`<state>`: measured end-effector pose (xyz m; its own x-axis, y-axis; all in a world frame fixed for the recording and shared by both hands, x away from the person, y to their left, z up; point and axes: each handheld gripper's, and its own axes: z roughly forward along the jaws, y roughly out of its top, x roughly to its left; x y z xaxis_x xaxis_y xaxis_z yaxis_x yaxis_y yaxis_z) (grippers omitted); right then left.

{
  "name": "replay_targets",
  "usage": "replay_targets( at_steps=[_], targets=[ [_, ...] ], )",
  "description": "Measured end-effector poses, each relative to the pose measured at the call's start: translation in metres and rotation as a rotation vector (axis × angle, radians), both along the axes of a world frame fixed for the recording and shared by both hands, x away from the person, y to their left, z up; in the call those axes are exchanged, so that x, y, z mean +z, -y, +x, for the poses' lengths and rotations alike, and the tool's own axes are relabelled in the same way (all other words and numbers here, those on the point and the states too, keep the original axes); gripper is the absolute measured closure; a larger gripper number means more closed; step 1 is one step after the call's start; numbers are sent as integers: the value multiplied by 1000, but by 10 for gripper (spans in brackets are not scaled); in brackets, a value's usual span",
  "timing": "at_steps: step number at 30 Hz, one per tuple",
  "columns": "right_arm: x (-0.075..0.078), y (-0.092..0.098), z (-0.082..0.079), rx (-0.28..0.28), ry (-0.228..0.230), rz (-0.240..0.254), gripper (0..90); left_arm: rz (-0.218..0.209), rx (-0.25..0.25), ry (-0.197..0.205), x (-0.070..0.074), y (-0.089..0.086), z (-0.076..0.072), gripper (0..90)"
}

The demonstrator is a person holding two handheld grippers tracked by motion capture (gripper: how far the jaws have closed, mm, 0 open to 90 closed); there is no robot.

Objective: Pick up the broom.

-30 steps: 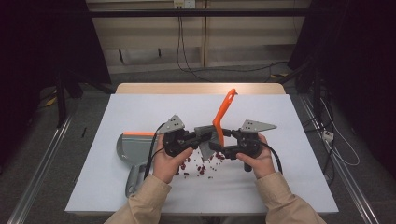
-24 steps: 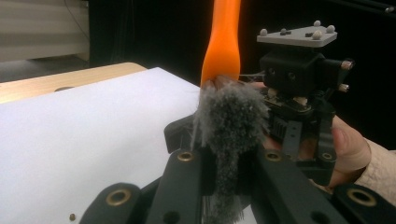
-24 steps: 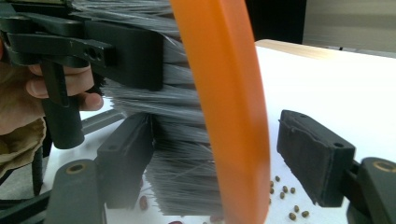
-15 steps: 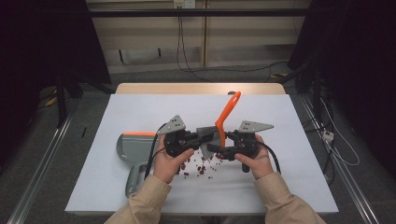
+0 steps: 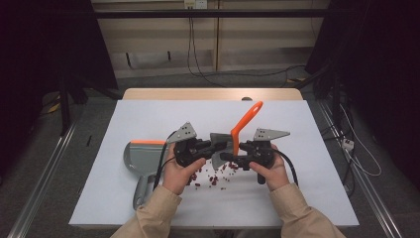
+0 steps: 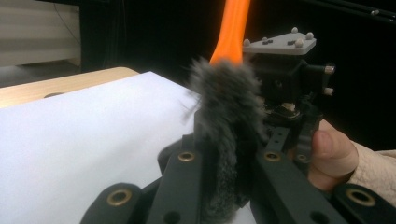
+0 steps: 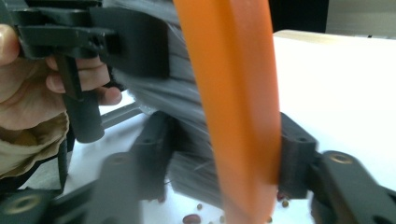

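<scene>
Holding the brush (image 5: 224, 144) between my two grippers above the table (image 5: 317, 148), I judge that the sweeping itself has not begun: the red beans (image 5: 214, 177) lie scattered on the white sheet just under my hands, and the dustpan (image 5: 141, 156) lies to the left with nothing visible inside, as far as I can see. My left gripper (image 5: 210, 147) is clamped on the grey bristles (image 6: 226, 121); in the left gripper view the tuft is squeezed between the two black jaws. My right gripper (image 5: 229, 157) has just been closing its jaws, and the orange handle (image 7: 233, 107) stands between them; in the right gripper view the handle fills the gap, and the right-hand jaw seems to touch it, but the picture is blurred and I cannot tell if both pads press firmly. So the brush is in the middle between both grippers, its handle rising up and away from me, tilted to the right, with the bristle end low, near the beans. What is left, I think, is to secure the handle in the right gripper, release the bristles, bring the dustpan close and sweep the beans into it.
</scene>
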<state>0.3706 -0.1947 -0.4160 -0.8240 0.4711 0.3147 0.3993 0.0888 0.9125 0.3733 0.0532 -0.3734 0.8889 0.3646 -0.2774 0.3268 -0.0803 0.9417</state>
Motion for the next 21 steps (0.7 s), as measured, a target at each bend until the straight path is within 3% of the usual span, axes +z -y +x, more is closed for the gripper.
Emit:
replay_targets(
  at_steps=[6,11,21],
  targets=[
    [2,4,-1,22,-13,6,670,-22,7,-9,0,-4,2,850],
    [4,5,-3,28,-30,13,689,-44,6,-28,-1,-7,5,840],
    [8,8,-5,26,-36,-17,693,-32,4,-21,-3,-6,7,783]
  ],
)
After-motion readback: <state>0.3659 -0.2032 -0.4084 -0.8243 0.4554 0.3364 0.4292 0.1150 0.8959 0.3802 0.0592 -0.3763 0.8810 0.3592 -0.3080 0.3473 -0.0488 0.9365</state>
